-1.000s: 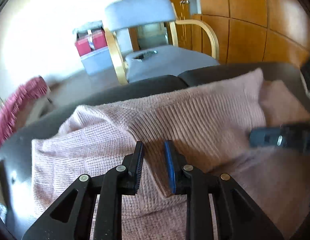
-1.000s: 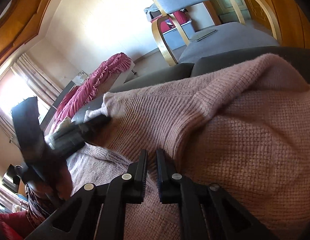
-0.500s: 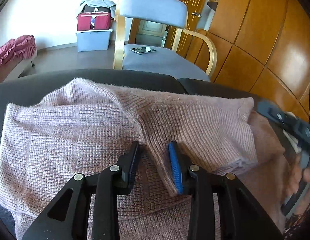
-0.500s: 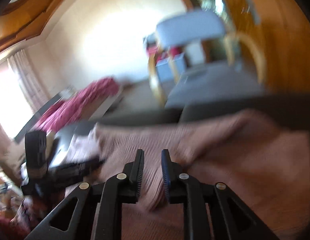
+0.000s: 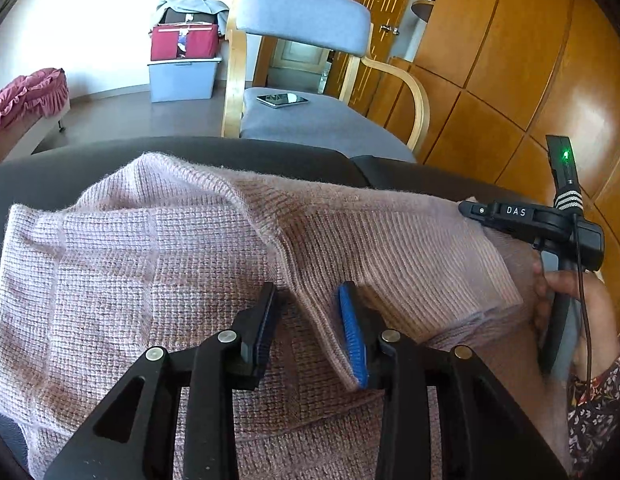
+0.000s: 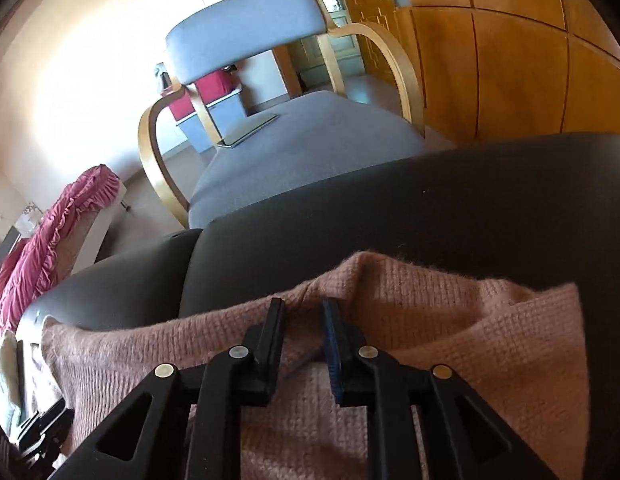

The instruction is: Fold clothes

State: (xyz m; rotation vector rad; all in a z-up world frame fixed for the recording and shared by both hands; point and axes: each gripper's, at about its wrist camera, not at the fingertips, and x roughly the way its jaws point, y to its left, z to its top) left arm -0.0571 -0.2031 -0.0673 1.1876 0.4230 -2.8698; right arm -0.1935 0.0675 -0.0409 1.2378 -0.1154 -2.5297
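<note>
Pink knit sweater (image 5: 158,264): lies on dark sofa (image 5: 230,156), sleeve folded across since a second ago. Left gripper (image 5: 308,320): released, widened. Right gripper (image 6: 302,344): newly parted at sweater's edge, contact unclear; sweater's lower part cut off.

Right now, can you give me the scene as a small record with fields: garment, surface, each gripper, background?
garment: pink knitted sweater, partly folded, a ribbed sleeve laid across its body
surface: dark grey padded cushion under the sweater
left gripper: jaws apart over the sweater, a fold edge between them, pads not pressing; just been opening
right gripper: jaws slightly apart at the sweater's far edge, gripping nothing
background: blue armchair with bent wooden arms, flat dark phone on its seat
</note>
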